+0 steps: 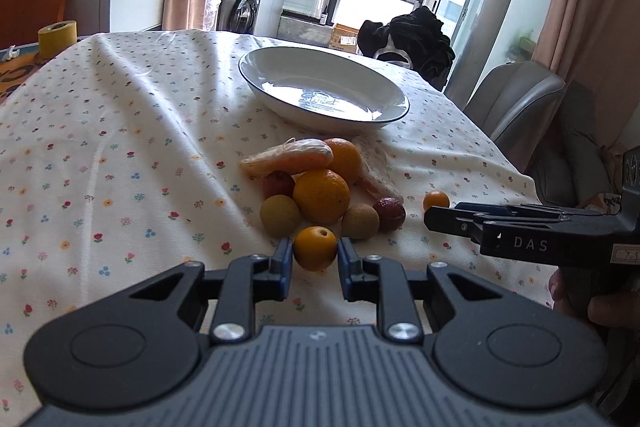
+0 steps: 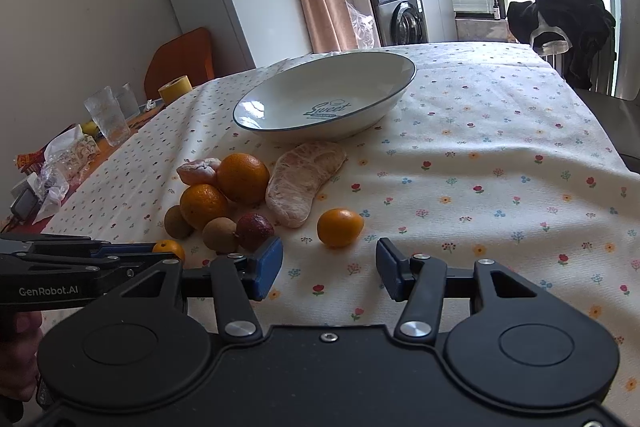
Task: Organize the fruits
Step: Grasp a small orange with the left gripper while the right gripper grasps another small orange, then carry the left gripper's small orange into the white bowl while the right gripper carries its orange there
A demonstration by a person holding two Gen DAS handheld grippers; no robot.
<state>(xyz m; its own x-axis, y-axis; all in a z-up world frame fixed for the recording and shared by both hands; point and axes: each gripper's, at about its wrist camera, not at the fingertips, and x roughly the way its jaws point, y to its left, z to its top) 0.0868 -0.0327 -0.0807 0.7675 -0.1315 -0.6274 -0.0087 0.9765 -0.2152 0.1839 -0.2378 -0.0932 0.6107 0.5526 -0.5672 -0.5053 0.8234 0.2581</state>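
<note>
A: Where is the fruit?

B: It sits in a loose pile (image 1: 320, 187) on the flowered tablecloth (image 1: 120, 131), just in front of an empty white plate (image 1: 256, 75) with a dark rim. Two oranges, two tan round fruits, a dark red one and two pale peeled segments lie touching each other. One small orange (image 2: 340, 227) lies apart, to the right of the pile.

A: What are the grippers doing?

B: The left gripper (image 1: 314, 253) has another small orange, the near kumquat (image 1: 315, 247), between its blue pads. The pads sit right at its sides with little or no gap; whether they press it is hard to tell. In the right wrist view that gripper's arm hides most of this fruit.

A: And the right one?

B: The right gripper (image 2: 329, 263) has its fingers well apart, holding nothing. The lone small orange lies just beyond its tips, above the gap.

A: Anything cut off or unclear?

B: A hand (image 1: 580, 299) shows only at the frame edge, behind the right gripper. The plate's lettering reads "Sweet" in one view, blurred in the other. Cups (image 2: 108, 115) and wrappers at the table's left edge are hard to make out.
</note>
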